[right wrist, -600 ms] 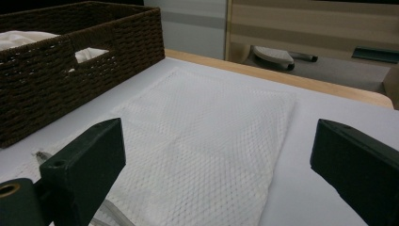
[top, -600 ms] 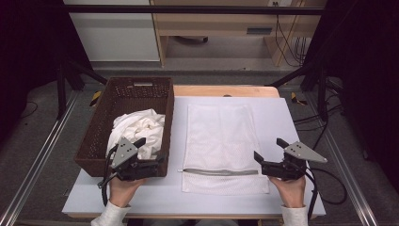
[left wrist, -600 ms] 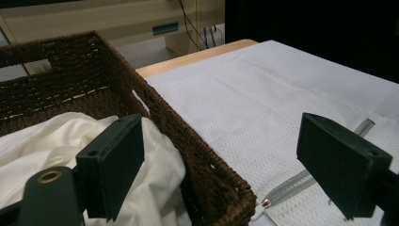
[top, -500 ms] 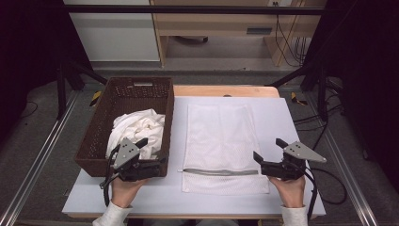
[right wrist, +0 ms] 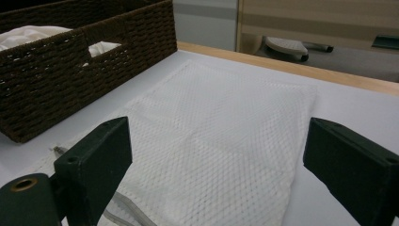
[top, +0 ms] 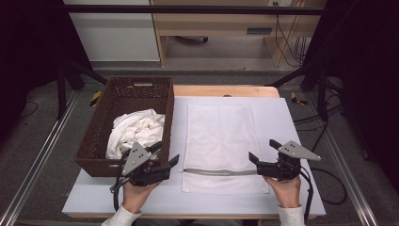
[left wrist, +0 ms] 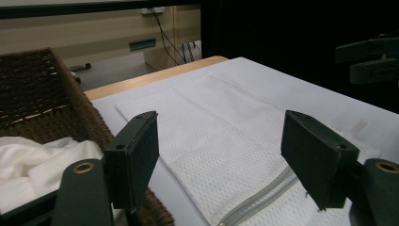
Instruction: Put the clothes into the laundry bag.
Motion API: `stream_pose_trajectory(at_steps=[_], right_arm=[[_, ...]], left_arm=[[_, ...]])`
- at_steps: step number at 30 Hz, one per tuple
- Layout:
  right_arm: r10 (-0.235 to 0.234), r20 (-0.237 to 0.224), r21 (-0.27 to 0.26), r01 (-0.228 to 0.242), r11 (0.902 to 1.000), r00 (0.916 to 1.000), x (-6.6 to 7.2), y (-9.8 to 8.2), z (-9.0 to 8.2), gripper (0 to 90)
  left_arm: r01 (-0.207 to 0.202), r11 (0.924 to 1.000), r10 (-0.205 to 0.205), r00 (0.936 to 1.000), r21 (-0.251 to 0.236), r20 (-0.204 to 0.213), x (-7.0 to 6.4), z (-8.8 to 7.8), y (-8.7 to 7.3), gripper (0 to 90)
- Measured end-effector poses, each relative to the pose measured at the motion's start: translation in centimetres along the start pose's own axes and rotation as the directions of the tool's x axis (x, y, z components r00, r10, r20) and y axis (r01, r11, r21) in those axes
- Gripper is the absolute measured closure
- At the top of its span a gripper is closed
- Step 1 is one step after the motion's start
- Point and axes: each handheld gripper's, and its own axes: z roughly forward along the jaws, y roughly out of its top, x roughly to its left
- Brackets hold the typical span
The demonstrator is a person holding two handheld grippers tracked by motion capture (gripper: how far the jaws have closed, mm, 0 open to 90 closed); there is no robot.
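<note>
My left gripper (top: 165, 159) and right gripper (top: 261, 151) rest low at the mesh bag's (top: 222, 136) zipper end, jaws apart, holding nothing. The wicker basket (top: 96, 150) holds white cloth (top: 136, 129).

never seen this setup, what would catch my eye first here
Probably the white mesh bag, flat mid-table with its grey zipper near the person's edge. Left of it, a brown wicker basket holds crumpled white cloth. The left gripper and right gripper sit open at either end of the zipper.
</note>
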Motion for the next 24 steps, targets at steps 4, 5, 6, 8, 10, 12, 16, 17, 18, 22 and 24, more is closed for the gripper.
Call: stream_pose_trajectory(at_steps=[4, 5, 6, 8, 10, 12, 16, 17, 18, 22, 24], right_arm=[[-0.009, -0.012, 0.015, 0.009, 0.9998, 0.9999, 0.6, 0.0, 0.6, 10.3], [-0.016, -0.016, 0.021, 0.016, 0.9996, 0.9998, 0.8, -0.1, 0.7, 10.7], [-0.019, -0.017, 0.027, 0.02, 0.9994, 0.9997, 0.9, -0.1, 0.9, 11.0], [-0.028, -0.031, 0.044, 0.029, 0.9986, 0.9991, 1.3, -0.2, 1.3, 12.2], [-0.028, -0.047, 0.063, 0.03, 0.9976, 0.9985, 1.6, -0.4, 1.9, 12.9], [-0.025, -0.054, 0.08, 0.03, 0.9963, 0.9982, 1.8, -0.6, 2.3, 14.0], [-0.031, -0.072, 0.11, 0.039, 0.9932, 0.9969, 2.4, -1.0, 3.1, 17.4], [-0.036, -0.077, 0.118, 0.045, 0.992, 0.9964, 2.5, -1.1, 3.3, 18.4], [-0.037, -0.083, 0.127, 0.048, 0.9908, 0.9958, 2.7, -1.2, 3.6, 19.4], [-0.055, -0.101, 0.174, 0.072, 0.9821, 0.9934, 3.3, -1.8, 4.5, 22.9], [-0.053, -0.112, 0.186, 0.073, 0.9797, 0.9923, 3.6, -2.1, 4.9, 25.2]], left_arm=[[-0.015, 0.9991, 0.014, 0.9993, 0.04, 0.035, -0.9, 1.0, -0.5, 32.1], [-0.013, 0.9989, 0.011, 0.999, 0.045, 0.043, -1.2, 1.2, -0.6, 33.5], [-0.018, 0.9983, 0.014, 0.9982, 0.056, 0.058, -1.5, 1.6, -0.9, 34.7], [-0.032, 0.9964, 0.026, 0.9963, 0.079, 0.081, -2.1, 2.2, -1.2, 37.8], [-0.041, 0.9946, 0.033, 0.9951, 0.095, 0.093, -2.6, 2.6, -1.5, 41.0], [-0.047, 0.9925, 0.035, 0.9931, 0.113, 0.112, -3.1, 3.1, -2.0, 43.7], [-0.066, 0.9835, 0.042, 0.9891, 0.169, 0.141, -3.9, 4.4, -3.0, 48.8], [-0.069, 0.9807, 0.042, 0.9879, 0.183, 0.149, -4.1, 4.8, -3.3, 50.7], [-0.075, 0.9774, 0.044, 0.9862, 0.198, 0.16, -4.2, 5.1, -3.7, 52.5], [-0.086, 0.9631, 0.037, 0.9809, 0.255, 0.191, -4.6, 6.2, -4.8, 60.7], [-0.093, 0.9573, 0.039, 0.9798, 0.274, 0.196, -4.7, 6.7, -5.2, 64.8]])
